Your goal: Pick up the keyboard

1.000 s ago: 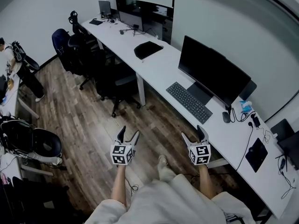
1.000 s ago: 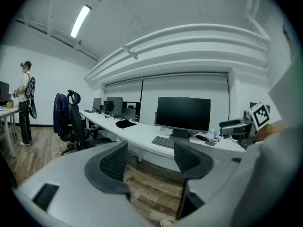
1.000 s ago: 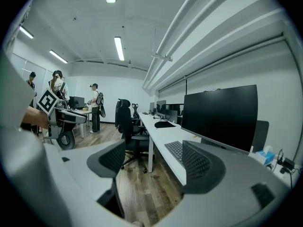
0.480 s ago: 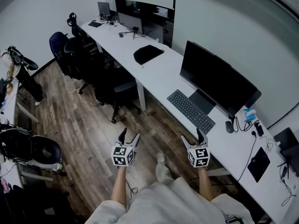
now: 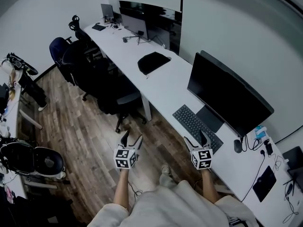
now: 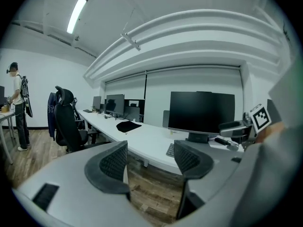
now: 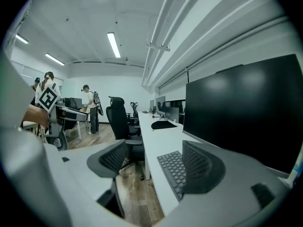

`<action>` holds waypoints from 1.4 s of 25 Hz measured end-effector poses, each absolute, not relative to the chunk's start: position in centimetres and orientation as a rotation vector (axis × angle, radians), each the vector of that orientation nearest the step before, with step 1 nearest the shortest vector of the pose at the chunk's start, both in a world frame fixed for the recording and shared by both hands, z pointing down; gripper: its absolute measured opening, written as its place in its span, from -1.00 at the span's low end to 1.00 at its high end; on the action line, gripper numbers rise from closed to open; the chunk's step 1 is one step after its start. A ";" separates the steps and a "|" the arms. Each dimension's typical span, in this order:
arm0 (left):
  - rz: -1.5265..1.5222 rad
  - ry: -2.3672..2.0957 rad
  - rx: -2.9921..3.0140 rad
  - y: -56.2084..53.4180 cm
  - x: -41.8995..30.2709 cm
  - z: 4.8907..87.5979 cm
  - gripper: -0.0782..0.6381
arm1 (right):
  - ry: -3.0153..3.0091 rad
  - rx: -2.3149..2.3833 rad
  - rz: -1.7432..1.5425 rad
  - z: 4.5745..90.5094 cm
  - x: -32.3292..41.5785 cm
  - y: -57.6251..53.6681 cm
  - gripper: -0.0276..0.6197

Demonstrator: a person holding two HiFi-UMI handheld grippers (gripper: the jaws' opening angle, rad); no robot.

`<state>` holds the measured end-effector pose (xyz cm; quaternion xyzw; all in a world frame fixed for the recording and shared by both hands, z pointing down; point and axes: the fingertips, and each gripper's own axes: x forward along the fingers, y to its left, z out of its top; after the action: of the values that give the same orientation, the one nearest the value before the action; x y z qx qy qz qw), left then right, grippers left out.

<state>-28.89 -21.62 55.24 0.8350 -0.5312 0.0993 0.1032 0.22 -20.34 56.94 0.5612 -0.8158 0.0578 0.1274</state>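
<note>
A dark keyboard [image 5: 196, 126] lies on the long white desk [image 5: 163, 82] in front of a large black monitor [image 5: 227, 98]. In the right gripper view the keyboard [image 7: 173, 171] runs along the desk edge just beyond my jaws. My right gripper [image 5: 197, 140] hovers open at the keyboard's near end, holding nothing. My left gripper [image 5: 130, 138] stands open over the wooden floor, well left of the desk; in its own view the keyboard [image 6: 170, 150] shows small between the jaws.
A black office chair [image 5: 118, 91] stands at the desk left of the keyboard. A black bag [image 5: 152, 61] lies further along the desk. A mouse [image 5: 237, 146] and cables sit right of the keyboard. More monitors [image 5: 142, 18] stand at the far end. People stand by tables at the left [image 7: 91, 105].
The view has moved closer to the desk. The keyboard now lies right by my right gripper. Both grippers remain open at the same spacing.
</note>
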 end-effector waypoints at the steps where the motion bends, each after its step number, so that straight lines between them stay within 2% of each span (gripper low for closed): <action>1: 0.292 -1.571 2.460 -22.8 -28.8 55.1 0.07 | -2.379 1.628 0.165 56.8 0.3 -21.6 0.23; 18: 0.314 -1.565 2.437 -36.6 -25.3 55.8 0.07 | -2.392 1.573 0.191 57.5 2.2 -35.6 0.22; 28: 0.345 -1.461 2.503 -39.7 -21.2 56.2 0.07 | -2.342 1.654 0.233 58.3 5.0 -36.2 0.21; 35: 0.398 -1.280 2.601 -42.1 -15.6 56.6 0.07 | -2.226 1.805 0.298 59.2 9.5 -34.5 0.21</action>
<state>-15.60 -42.06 56.60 0.8838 -0.4349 0.1351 0.1074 9.52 -34.47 59.20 0.6211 -0.7661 0.1025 0.1299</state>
